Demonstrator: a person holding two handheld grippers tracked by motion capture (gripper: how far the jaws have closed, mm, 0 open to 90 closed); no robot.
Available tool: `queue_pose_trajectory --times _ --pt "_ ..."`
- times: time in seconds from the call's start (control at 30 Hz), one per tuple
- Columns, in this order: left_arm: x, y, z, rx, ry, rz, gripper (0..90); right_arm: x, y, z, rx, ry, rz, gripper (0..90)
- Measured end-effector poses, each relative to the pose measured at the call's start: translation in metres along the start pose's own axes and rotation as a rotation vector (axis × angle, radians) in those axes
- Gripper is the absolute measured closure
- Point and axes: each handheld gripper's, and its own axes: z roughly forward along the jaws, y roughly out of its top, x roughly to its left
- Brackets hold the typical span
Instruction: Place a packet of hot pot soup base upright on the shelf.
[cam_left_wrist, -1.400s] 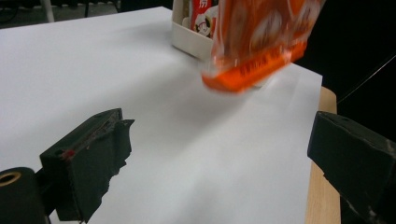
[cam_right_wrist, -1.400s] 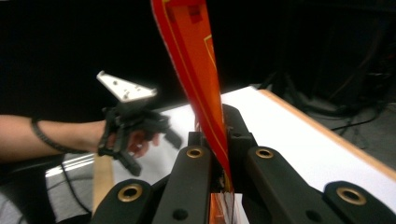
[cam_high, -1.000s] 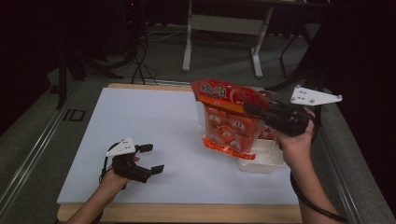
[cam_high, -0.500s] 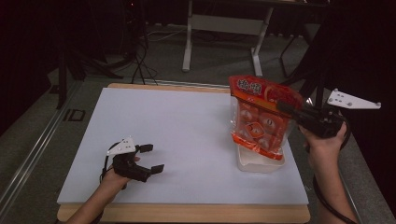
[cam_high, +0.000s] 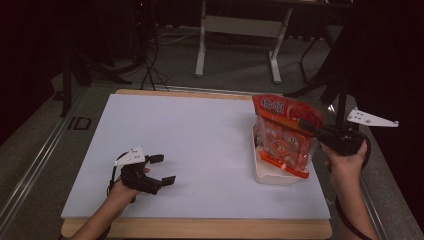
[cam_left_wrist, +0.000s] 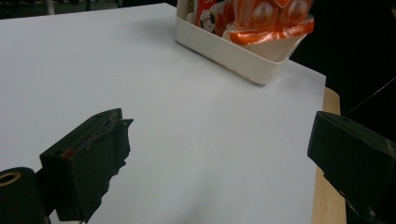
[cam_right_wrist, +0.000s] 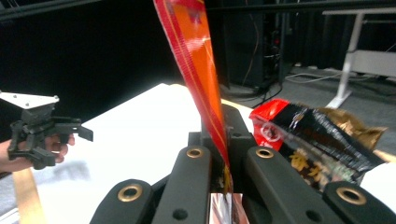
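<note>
My right gripper (cam_high: 306, 125) is shut on the side edge of an orange snack bag (cam_high: 284, 139), which hangs upright at the table's right side. The bag's lower end sits in a cream bin (cam_high: 272, 176), its bottom seam over the bin's near rim. In the right gripper view the jaws (cam_right_wrist: 219, 140) pinch the bag's orange edge (cam_right_wrist: 201, 70). In the left gripper view the bin (cam_left_wrist: 233, 51) holds the bag (cam_left_wrist: 266, 16). My left gripper (cam_high: 159, 170) rests near the front left of the white table top (cam_high: 200, 135). It stands open (cam_left_wrist: 219, 154) with nothing between its jaws.
A red and black snack packet (cam_right_wrist: 317, 140) lies just beyond my right jaws. The person's left hand with its gripper (cam_right_wrist: 42, 130) sits far across the table top. The wooden table edge (cam_left_wrist: 329, 107) runs close by the bin. Desk legs and cables (cam_high: 150, 65) stand behind the table.
My right gripper carried the orange bag to the right, over the bin, then lowered it a little. The left gripper stayed where it was, open.
</note>
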Motion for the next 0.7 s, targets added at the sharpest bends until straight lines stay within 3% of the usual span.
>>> queue_pose_trajectory --times 0.53,0.7 --pt "0.002 -0.002 0.0 0.002 0.0 -0.005 4.6 -0.011 -0.029 0.019 0.043 0.019 0.063 90.0" --pt "0.002 -0.002 0.001 0.006 0.001 -0.006 4.6 -0.02 -0.041 0.018 0.018 0.029 0.102 90.0"
